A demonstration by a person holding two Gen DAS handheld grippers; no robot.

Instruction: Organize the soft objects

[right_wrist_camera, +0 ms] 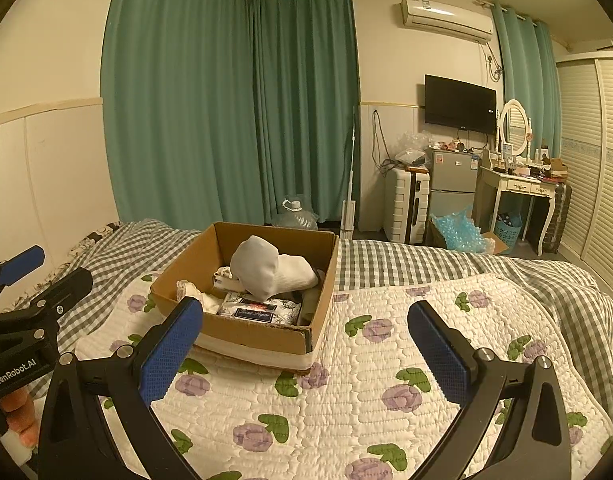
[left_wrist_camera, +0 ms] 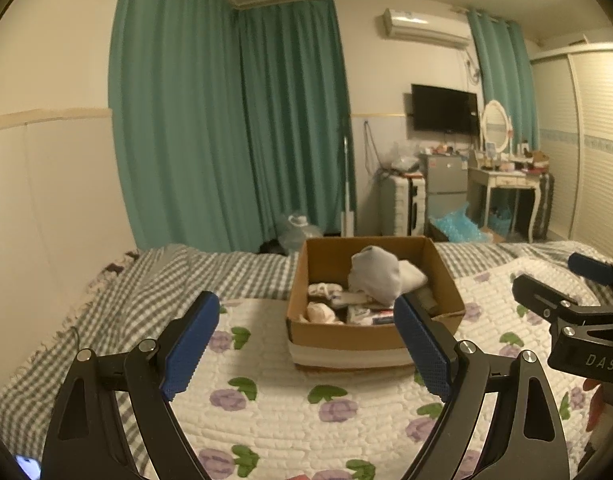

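A brown cardboard box (left_wrist_camera: 346, 338) (right_wrist_camera: 262, 338) stands on the flowered quilt (left_wrist_camera: 290, 404) (right_wrist_camera: 346, 392) on the bed. In it lie a grey-white cloth bundle (left_wrist_camera: 376, 276) (right_wrist_camera: 256, 270), small pale soft items (left_wrist_camera: 324, 300) (right_wrist_camera: 196, 294) and a tissue pack (right_wrist_camera: 258, 308). My left gripper (left_wrist_camera: 306, 344) is open and empty, in front of the box. My right gripper (right_wrist_camera: 306, 344) is open and empty, in front of the box and a little to its right. Each gripper shows at the edge of the other's view, the right one (left_wrist_camera: 562, 284) and the left one (right_wrist_camera: 34, 276).
A grey checked blanket (left_wrist_camera: 154, 280) (right_wrist_camera: 466, 264) covers the bed behind the quilt. Green curtains (right_wrist_camera: 226, 100), a white suitcase (right_wrist_camera: 406, 204), a small fridge (right_wrist_camera: 454, 180), a dressing table (right_wrist_camera: 522, 192) and a wardrobe (right_wrist_camera: 594, 160) stand beyond the bed.
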